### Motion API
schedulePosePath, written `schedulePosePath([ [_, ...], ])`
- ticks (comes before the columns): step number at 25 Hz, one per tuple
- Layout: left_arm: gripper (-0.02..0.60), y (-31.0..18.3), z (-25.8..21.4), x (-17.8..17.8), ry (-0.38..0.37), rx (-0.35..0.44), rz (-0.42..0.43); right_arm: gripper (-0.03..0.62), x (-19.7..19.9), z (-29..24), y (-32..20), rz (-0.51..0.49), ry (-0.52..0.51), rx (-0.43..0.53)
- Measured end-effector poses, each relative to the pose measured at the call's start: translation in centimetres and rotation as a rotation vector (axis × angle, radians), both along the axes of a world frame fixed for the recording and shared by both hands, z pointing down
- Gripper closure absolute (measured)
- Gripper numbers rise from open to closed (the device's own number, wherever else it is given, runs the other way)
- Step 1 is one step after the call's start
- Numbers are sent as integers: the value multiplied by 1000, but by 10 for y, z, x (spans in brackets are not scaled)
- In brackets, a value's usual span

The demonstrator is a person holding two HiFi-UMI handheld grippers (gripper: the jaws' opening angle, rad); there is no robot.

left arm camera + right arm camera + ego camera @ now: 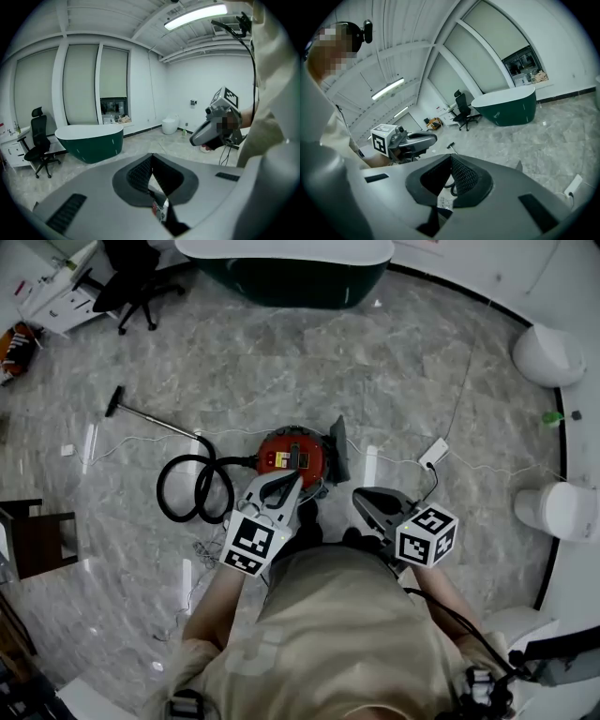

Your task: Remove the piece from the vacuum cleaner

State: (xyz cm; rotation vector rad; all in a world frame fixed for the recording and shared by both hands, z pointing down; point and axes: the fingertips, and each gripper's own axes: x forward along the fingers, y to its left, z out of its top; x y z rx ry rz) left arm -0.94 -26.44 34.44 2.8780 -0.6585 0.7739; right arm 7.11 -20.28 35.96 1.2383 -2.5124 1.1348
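A round red vacuum cleaner (292, 454) sits on the marble floor just ahead of the person's feet. A dark grey flap-like piece (337, 448) stands at its right side. Its black hose (195, 488) coils to the left and runs into a wand with a floor brush (141, 413). My left gripper (292, 478) hovers over the vacuum's near edge, jaws shut with nothing between them. My right gripper (362, 495) hangs to the right of the vacuum, also shut and empty. In the left gripper view, a bit of the red vacuum (159, 211) shows below the shut pads (140, 171).
A dark green bathtub (291, 277) and a black office chair (131, 282) stand at the far side. Two white toilets (548, 352) (562, 512) line the right wall. A white power strip (433, 454) with its cable lies right of the vacuum. A dark stool (33, 535) is at left.
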Motion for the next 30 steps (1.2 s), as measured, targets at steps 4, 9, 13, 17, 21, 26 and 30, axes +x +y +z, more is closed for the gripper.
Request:
schedulePosePath([
  [4, 589, -22, 17, -11, -33, -10, 42, 592, 0, 31, -20, 39, 92, -69],
  [9, 589, -40, 45, -9, -75, -41, 61, 591, 10, 67, -37, 73, 117, -157],
  [13, 589, -46, 63, 7, -114, -57, 85, 591, 27, 89, -46, 87, 115, -203],
  [17, 589, -57, 83, 26, -156, -67, 71, 592, 48, 123, -58, 93, 87, -267],
  [21, 589, -74, 117, 45, -189, -92, 12, 591, 67, 169, -73, 68, 62, -347],
  [26, 589, -93, 169, 54, -263, -108, -27, 591, 65, 228, -88, -21, 68, -421],
  [30, 589, -97, 210, 58, -295, -141, -51, 591, 74, 273, -100, -14, 40, -489],
])
